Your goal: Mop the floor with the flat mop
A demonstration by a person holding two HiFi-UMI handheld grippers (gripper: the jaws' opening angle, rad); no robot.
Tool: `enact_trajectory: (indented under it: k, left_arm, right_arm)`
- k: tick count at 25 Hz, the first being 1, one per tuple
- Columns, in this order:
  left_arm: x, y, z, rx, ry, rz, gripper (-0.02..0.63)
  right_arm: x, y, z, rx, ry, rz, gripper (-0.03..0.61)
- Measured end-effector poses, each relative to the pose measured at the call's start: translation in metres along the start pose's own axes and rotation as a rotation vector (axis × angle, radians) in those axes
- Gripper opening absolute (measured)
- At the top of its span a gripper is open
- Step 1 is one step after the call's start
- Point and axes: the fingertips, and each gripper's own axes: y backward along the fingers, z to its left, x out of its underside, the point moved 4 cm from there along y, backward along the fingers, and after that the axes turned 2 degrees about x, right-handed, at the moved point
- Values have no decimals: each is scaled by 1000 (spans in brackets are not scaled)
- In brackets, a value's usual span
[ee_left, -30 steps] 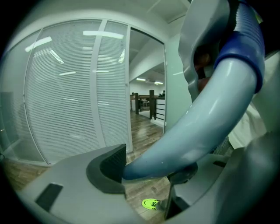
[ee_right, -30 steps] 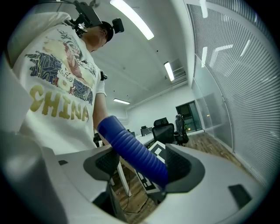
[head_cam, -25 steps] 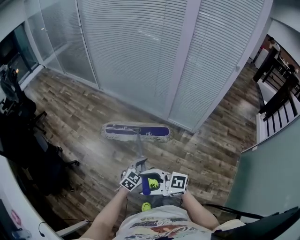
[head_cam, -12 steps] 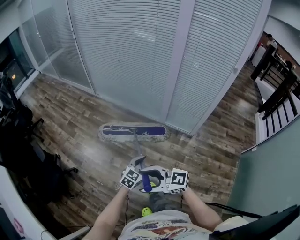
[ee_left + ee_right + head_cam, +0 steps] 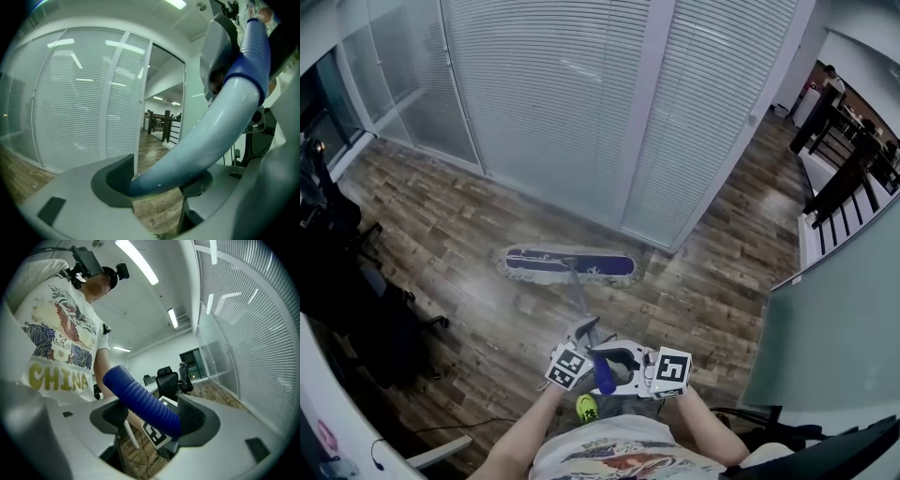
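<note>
The flat mop head, blue with a white fringe, lies flat on the wood floor near the blinds wall. Its pale pole runs back to my hands. My left gripper is shut on that pole; its jaws have just been opening slightly, and in the left gripper view both pads still touch the pole. My right gripper is shut on the ribbed blue grip at the handle's end. In the right gripper view the grip crosses between the dark pads.
A glass wall with white blinds runs behind the mop. Black office chairs stand at the left. At the right are a dark railing and a grey-green partition. A green shoe shows below the grippers.
Both grippers have drawn slightly back toward me with the handle. The mop head has stayed flat on the floor, shifting only a little beside the wall.
</note>
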Motion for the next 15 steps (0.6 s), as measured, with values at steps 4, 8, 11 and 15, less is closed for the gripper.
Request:
enact_trajectory:
  k: [4,8,11,15]
  left_arm:
    - [18,19,-65,50,-15,31,228]
    - [24,26,-110,75,-25,34,230]
    - [22,25,-146,92,-27,33,230]
    - [30,29,-197,109,-36,36,230]
  right_arm:
    - [21,9,65,-4,12,86,298]
    - [33,26,106,36,26,58,298]
    - [35,47,134,83,1,1,298]
    - [48,68,178,114,-3,-24,298]
